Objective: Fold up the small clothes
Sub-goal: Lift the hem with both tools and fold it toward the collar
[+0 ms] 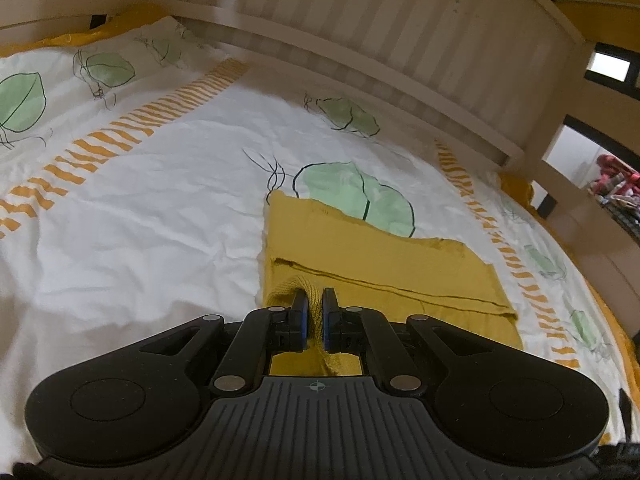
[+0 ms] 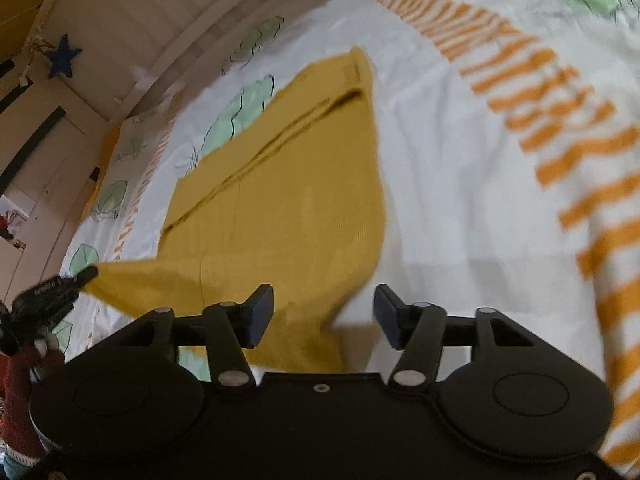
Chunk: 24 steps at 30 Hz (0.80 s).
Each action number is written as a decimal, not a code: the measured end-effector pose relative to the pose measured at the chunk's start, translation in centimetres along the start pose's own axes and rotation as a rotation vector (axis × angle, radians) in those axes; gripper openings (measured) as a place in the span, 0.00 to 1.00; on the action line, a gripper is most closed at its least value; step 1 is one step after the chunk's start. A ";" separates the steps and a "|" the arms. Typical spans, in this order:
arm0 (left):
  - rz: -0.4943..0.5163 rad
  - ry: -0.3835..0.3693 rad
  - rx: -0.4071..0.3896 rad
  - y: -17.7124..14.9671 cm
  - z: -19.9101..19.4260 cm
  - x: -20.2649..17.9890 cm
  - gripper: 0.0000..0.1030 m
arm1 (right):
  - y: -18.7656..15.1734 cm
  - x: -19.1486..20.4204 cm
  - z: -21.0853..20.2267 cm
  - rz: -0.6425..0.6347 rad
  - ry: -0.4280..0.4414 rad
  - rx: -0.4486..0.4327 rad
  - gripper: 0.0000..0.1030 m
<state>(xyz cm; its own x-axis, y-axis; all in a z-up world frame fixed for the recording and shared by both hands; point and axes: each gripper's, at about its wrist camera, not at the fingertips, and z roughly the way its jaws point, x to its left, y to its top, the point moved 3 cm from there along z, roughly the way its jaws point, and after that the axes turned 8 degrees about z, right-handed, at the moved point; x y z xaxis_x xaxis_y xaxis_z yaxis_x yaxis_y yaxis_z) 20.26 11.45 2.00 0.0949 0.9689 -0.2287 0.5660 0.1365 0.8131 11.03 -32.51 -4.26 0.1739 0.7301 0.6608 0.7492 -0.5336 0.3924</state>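
A mustard-yellow knit garment (image 1: 372, 256) lies partly folded on a white bedspread. My left gripper (image 1: 315, 304) is shut on a ribbed edge of the garment at its near corner. In the right wrist view the same garment (image 2: 288, 184) spreads ahead, and the left gripper (image 2: 86, 276) shows at the far left pinching a pulled-out corner. My right gripper (image 2: 324, 316) is open and empty, its jaws wide apart just above the garment's near edge.
The bedspread (image 1: 160, 208) is white with green leaf prints and orange striped bands. A cream slatted bed rail (image 1: 400, 40) runs along the far side. A blue star (image 2: 62, 58) hangs on the wall beyond. Shelves with red items (image 1: 612, 180) stand at right.
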 end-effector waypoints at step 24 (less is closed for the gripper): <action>-0.034 -0.013 -0.091 6.7 2.2 0.2 0.06 | 11.3 4.2 0.8 0.061 0.251 -0.232 0.10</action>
<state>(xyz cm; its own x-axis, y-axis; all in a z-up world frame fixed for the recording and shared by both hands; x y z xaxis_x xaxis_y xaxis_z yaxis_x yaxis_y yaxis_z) 25.81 12.07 6.22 0.0882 0.9605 -0.2639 0.4927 0.1881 0.8496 20.76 -35.16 2.41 0.0299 0.5815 0.8130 0.5718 -0.6771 0.4633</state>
